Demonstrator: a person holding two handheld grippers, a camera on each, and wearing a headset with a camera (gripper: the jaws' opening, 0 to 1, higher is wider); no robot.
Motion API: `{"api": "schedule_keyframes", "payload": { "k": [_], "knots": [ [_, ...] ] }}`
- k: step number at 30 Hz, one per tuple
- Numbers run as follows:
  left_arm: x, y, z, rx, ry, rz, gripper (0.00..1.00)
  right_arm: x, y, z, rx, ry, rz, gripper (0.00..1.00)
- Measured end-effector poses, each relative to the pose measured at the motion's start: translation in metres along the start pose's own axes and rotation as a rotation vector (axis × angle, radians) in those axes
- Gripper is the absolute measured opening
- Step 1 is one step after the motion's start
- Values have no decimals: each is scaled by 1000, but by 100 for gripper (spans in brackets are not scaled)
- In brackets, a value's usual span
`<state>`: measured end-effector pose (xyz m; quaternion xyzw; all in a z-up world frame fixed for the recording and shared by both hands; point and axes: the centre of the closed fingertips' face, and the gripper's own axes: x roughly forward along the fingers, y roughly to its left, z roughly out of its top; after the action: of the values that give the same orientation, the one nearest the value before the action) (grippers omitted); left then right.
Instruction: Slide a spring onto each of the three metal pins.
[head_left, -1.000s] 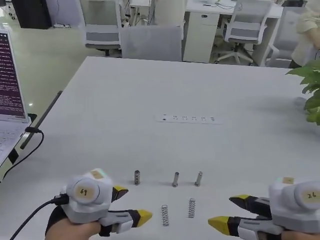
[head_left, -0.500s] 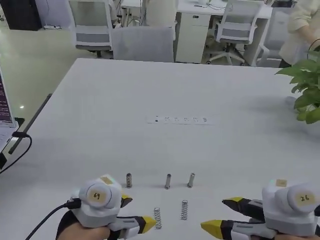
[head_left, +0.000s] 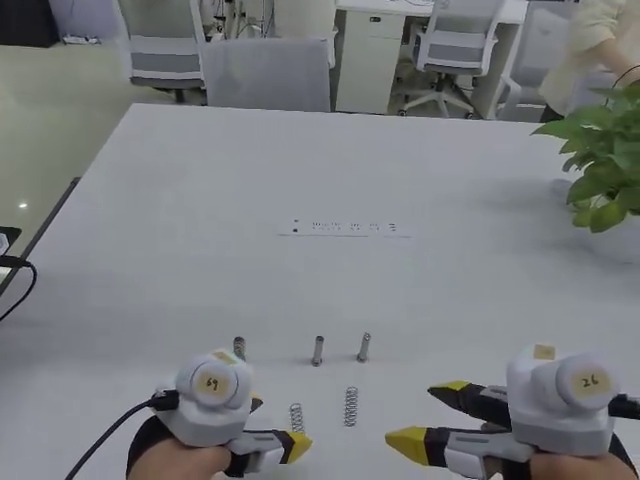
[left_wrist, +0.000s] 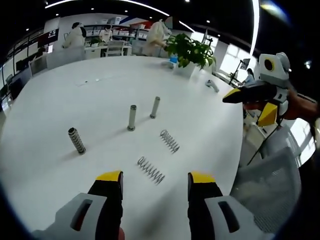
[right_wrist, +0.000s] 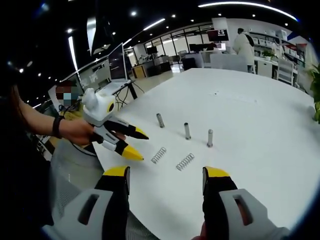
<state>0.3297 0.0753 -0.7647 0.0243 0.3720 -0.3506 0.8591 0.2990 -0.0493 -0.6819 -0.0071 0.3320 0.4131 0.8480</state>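
Three metal pins stand in a row on the white table: the left pin (head_left: 239, 347) wears a spring, while the middle pin (head_left: 317, 350) and the right pin (head_left: 364, 347) are bare. Two loose springs lie in front of them, one (head_left: 296, 417) on the left and one (head_left: 350, 406) on the right. My left gripper (head_left: 275, 425) is open, its lower tip just below the left spring (left_wrist: 151, 170). My right gripper (head_left: 428, 415) is open too, to the right of the other spring (right_wrist: 185, 161). Nothing is between either pair of jaws.
A flush socket strip (head_left: 345, 228) sits mid-table beyond the pins. A potted plant (head_left: 600, 150) stands at the right edge. A black cable (head_left: 15, 290) hangs off the left edge. Office chairs (head_left: 265, 72) line the far side.
The head camera has swung right, so the laptop has left the picture. My left gripper has edged closer to the left loose spring. Pins and springs have not moved.
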Motion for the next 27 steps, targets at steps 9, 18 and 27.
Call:
{"api": "schedule_keyframes", "payload": {
  "k": [9, 18, 27],
  "knots": [
    [19, -3, -9, -37, 34, 17, 42, -5, -1, -5, 11, 2, -4, 57],
    [33, -5, -16, -38, 60, 34, 38, -10, -3, -10, 34, -2, -12, 57],
    [40, -1, -15, -29, 69, 61, 31, -9, -3, -11, 39, 2, -13, 57]
  ]
}}
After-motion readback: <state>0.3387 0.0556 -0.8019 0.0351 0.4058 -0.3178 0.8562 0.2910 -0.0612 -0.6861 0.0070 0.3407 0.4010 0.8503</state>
